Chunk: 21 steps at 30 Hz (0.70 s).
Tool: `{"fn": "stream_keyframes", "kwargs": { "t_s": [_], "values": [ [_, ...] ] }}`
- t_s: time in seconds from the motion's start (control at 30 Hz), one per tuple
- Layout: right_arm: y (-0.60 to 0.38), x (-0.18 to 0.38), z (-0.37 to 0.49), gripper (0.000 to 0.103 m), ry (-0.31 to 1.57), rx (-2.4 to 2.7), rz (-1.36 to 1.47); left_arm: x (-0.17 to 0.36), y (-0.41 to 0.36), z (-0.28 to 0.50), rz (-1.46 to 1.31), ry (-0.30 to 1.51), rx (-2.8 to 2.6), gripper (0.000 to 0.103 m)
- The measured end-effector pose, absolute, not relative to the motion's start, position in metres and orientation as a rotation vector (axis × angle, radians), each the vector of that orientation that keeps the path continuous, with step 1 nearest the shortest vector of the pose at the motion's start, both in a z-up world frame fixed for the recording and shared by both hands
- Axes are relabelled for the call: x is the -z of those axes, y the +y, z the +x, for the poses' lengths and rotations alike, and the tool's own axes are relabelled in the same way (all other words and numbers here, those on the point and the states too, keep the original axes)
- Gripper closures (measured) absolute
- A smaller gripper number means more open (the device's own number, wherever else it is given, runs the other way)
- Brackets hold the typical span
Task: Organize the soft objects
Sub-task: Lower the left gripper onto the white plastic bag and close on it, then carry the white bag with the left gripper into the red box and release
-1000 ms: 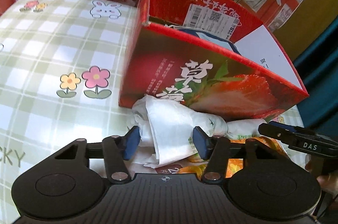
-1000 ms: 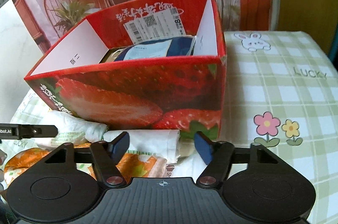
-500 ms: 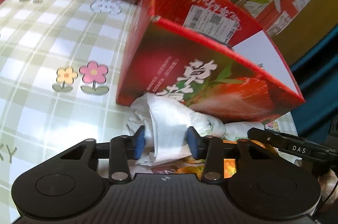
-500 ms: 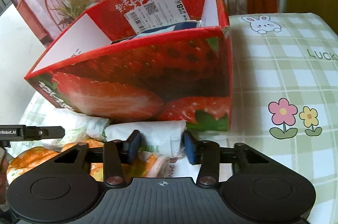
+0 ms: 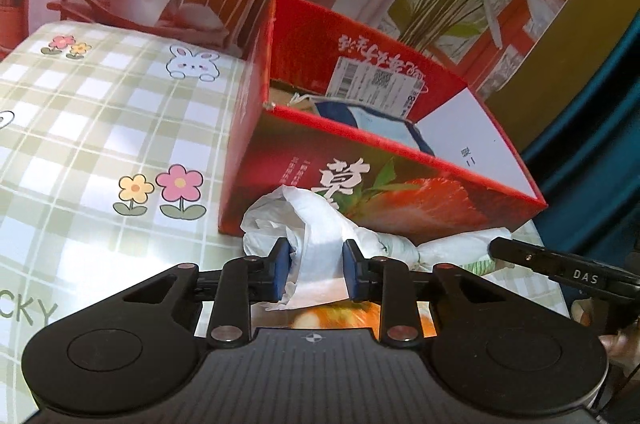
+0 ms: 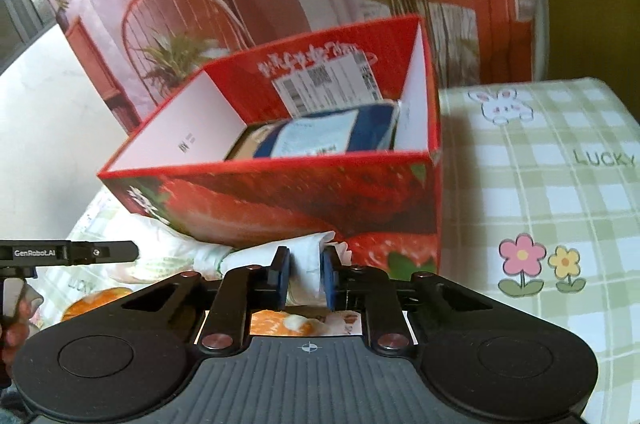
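Closing both claws, you pinched the white bag (image 5: 320, 244) lying against the strawberry box (image 5: 400, 180): left claw (image 5: 316, 270) and right claw (image 6: 306, 274) needed matched lifting to clear its rim.

A crumpled white plastic bag (image 5: 316, 248) with orange print lies stretched at six o'clock of the open red strawberry box (image 5: 400, 184), touching its front wall.

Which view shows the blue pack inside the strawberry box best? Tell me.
The right wrist view: it looks over the strawberry box's low front wall onto the blue pack's face. The left wrist view shows only a slice of it behind the wall.
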State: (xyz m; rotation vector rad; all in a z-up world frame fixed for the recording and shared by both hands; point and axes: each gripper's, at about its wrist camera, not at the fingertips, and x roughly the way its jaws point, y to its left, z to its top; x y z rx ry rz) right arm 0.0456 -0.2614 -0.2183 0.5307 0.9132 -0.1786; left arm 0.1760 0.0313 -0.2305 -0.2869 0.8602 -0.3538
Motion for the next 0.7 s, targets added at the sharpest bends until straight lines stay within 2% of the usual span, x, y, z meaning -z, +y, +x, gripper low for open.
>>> {"fn": "stream_keyframes", "kwargs": {
  "t_s": [0.7],
  "values": [
    [-0.251,0.136,0.05,0.091,0.706,0.11,0.423,0.164,0.038,0.164,-0.281,0.638,0.384,0.073]
  ]
}}
